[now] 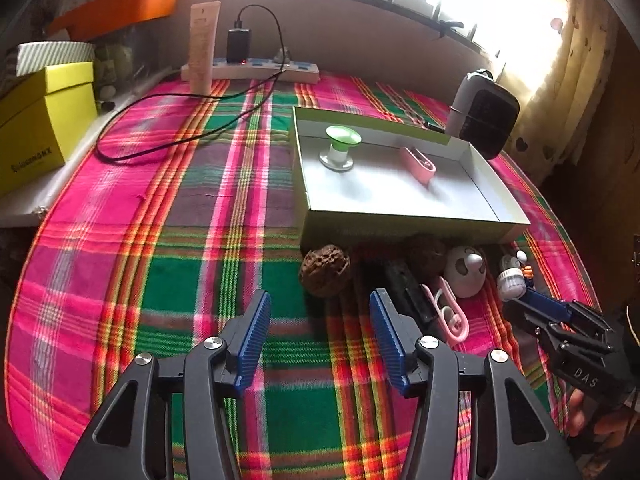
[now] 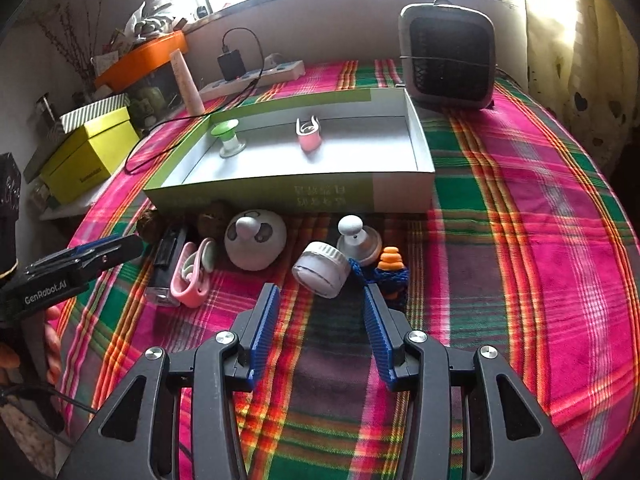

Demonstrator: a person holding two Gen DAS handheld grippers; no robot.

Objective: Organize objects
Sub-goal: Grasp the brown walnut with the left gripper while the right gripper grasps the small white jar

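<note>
**Two open grippers hovering over a row of small objects**

Two grippers are hanging above the plaid tablecloth (image 1: 168, 240), each with its blue-padded jaws standing wide apart and nothing between them. The left gripper (image 1: 320, 308) is pointing down toward a wrinkled brown walnut (image 1: 325, 270), which is lying just beyond its fingertips. The right gripper (image 2: 320, 300) is pointing at a small white jar (image 2: 320, 268) lying tilted on its side, just ahead of its fingers.

Around these, a row of small things is sitting along the near wall of a shallow cardboard tray (image 2: 260, 196): a black rectangular item (image 2: 168, 264), a pink clip (image 2: 192, 276), a round white panda-faced figure (image 2: 255, 243), a white knob-topped piece (image 2: 358, 240) and an orange-and-blue toy (image 2: 392, 272) right beside the right gripper's outer finger. A second walnut (image 2: 212, 216) is resting against the tray wall.

Inside the tray, a green-topped spool-shaped piece (image 2: 229, 138) and a pink holder (image 2: 309, 134) are standing well apart.

Farther out, a small grey fan (image 2: 448, 56), a power strip (image 1: 256, 68) with a black charger (image 1: 238, 46) and a yellow box (image 1: 40, 120) are standing near the wall.
</note>
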